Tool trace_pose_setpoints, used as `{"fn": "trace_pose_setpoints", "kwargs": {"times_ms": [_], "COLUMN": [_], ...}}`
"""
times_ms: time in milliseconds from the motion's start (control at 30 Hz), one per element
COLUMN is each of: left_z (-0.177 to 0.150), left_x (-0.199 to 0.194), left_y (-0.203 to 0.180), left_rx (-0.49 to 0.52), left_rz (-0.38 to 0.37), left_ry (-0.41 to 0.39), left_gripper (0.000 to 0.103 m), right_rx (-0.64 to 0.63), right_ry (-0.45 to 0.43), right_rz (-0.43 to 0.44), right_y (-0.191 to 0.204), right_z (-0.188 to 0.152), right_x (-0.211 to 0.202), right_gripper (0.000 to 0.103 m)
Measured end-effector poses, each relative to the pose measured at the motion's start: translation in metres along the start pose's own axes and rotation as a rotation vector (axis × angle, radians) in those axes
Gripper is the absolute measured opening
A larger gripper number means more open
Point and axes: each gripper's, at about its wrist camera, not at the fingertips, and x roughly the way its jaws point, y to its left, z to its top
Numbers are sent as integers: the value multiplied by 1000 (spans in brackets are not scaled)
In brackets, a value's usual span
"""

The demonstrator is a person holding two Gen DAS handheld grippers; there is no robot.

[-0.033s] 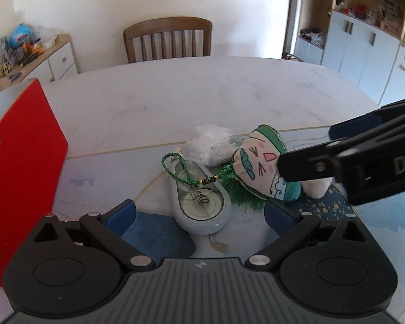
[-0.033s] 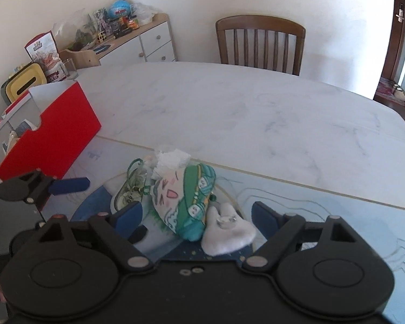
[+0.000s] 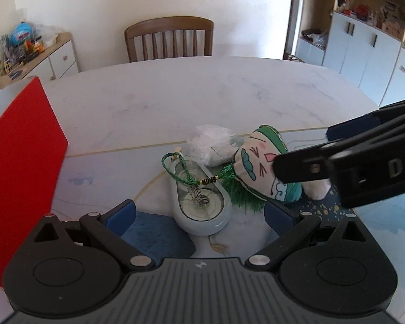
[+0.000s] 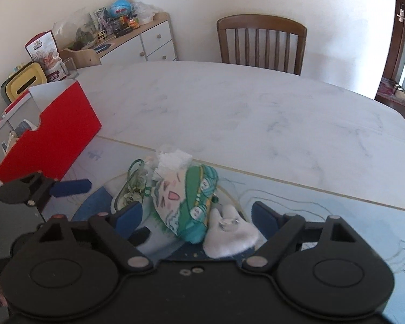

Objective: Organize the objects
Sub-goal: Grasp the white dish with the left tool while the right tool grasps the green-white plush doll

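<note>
**Closing in on the embroidered pouch**

From the left wrist view, my left gripper [image 3: 199,212] hangs low over the desk [image 3: 202,94] with its fingers apart and nothing between the pads; the grey tape dispenser [image 3: 202,205] sits just ahead of them. The embroidered pouch [image 3: 259,170] lies against the dispenser, its green cord looped over it, with a crumpled white wrapper [image 3: 210,145] behind. The right gripper [image 3: 337,159] reaches in from the right, one finger crossing in front of the pouch.

From the right wrist view, that gripper's fingers [image 4: 127,214] straddle the pouch and a white tooth-shaped plush [image 4: 229,235] that touches it. The pads stand apart and press on neither. The red box [image 4: 51,137] waits at the left, well apart from the pile.

I judge this the reach-and-grasp step. Next I need the pads centred on the pouch alone, clear of the plush and cord, before squeezing.
</note>
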Motion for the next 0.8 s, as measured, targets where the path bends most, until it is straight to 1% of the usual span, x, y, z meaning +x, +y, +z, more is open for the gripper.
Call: {"fn": "trace_pose_setpoints", "kwargs": {"times_ms": [167, 233, 300, 333, 400, 467, 533, 600, 700, 767, 800], "left_z": [0, 0, -1, -1, -1, -2, -2, 0, 2, 4, 4], "left_x": [6, 7, 8, 9, 10, 10, 11, 10, 11, 11, 11], "left_y": [1, 2, 2, 1, 1, 0, 0, -1, -1, 0, 0], "left_rx": [-19, -24, -29, -30, -27, -27, -26, -25, -21, -27, -30], "left_rz": [9, 10, 4, 2, -3, -8, -3, -6, -2, -1, -3], "left_ry": [5, 6, 11, 14, 20, 24, 23, 21, 26, 30, 32], "left_gripper": [101, 99, 90, 88, 77, 71, 67, 60, 53, 53, 53], "right_rx": [-9, -11, -15, -17, -13, -6, 0, 4, 12, 18, 23], "right_ry": [22, 30, 37, 41, 49, 52, 55, 60, 61, 58, 57], "right_rz": [5, 8, 12, 13, 16, 18, 21, 23, 16, 13, 13], "right_y": [4, 6, 7, 6, 5, 5, 5, 4, 4, 4, 4], "right_z": [4, 5, 6, 6, 6, 6, 7, 6, 6, 5, 5], "right_x": [16, 21, 25, 27, 30, 32, 33, 35, 36, 37, 37], "right_gripper": [84, 82, 81, 78, 76, 72, 71, 69, 62, 57, 56]}}
